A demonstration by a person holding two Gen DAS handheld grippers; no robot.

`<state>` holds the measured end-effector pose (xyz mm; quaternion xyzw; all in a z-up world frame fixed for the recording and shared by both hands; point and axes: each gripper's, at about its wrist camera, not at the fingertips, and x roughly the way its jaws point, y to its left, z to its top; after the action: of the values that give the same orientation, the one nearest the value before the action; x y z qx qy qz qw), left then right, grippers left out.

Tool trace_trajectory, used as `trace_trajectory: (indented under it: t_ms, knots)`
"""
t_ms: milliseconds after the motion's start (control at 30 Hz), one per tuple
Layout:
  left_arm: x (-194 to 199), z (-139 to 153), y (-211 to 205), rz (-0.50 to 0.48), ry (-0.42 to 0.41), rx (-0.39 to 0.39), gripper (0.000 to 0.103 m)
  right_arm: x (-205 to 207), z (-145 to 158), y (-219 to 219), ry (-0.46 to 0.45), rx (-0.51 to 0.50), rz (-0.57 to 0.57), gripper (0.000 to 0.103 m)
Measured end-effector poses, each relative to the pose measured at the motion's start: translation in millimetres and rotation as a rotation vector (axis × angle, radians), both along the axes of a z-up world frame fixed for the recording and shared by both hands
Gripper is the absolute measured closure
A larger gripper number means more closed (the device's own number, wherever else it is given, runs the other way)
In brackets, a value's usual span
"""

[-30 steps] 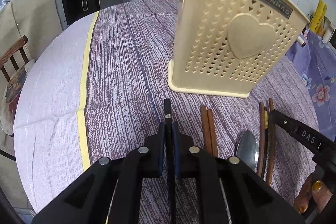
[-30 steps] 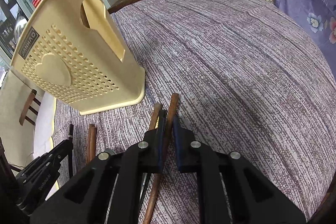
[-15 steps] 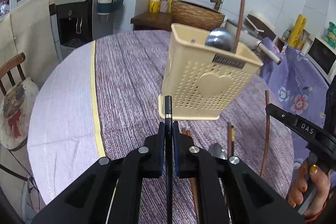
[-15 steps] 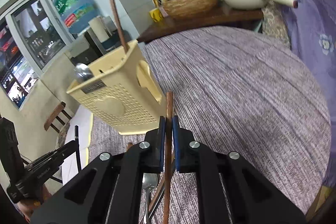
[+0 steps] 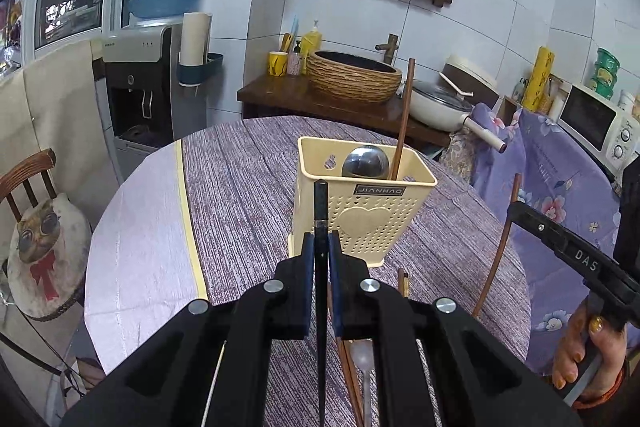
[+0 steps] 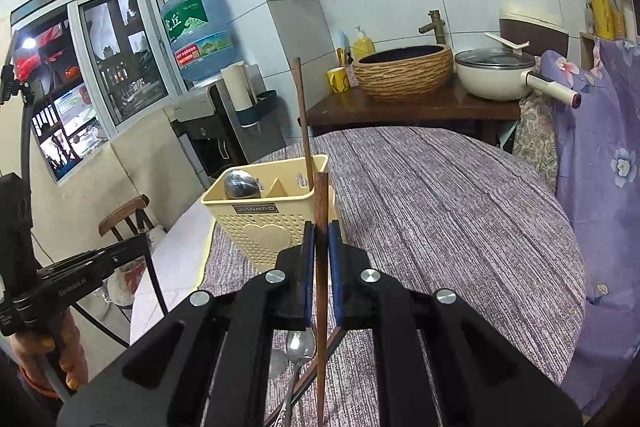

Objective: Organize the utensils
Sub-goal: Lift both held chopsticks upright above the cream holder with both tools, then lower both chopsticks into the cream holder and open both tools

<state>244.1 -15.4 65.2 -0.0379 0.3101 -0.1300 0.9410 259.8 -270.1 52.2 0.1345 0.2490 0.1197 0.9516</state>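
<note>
A round worktop (image 5: 248,163) under a purple cloth is seen, with a cream utensil caddy (image 5: 362,215) set near its middle; a ladle (image 5: 366,163) and one brown chopstick (image 5: 402,123) are already stood in it. Open cloth is left towards the far edge. A spoon (image 6: 298,347) and more chopsticks (image 5: 403,281) remain at the near edge. A black chopstick (image 5: 320,211) is pinched in the left hand-held gripper (image 5: 320,255), a brown one (image 6: 321,219) in the right hand-held gripper (image 6: 321,255), both above the near edge.

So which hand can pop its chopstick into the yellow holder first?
Probably the right. The right gripper holds a brown chopstick whose tip overlaps the holder rim near its chopstick side. The left gripper and its black chopstick sit lower, facing the front wall.
</note>
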Motion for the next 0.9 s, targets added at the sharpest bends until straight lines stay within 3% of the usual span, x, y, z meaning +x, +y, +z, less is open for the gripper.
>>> trace_trajectory:
  t_ms: [533, 900]
  knots:
    - [-3, 20, 3, 0.015, -0.05, 0.01, 0.095, -11, 29, 2, -0.05, -0.065, 0.005, 0.095]
    - [7, 47, 7, -0.01, -0.067, -0.01, 0.095, -4, 61, 0, -0.066, -0.056, 0.047, 0.095]
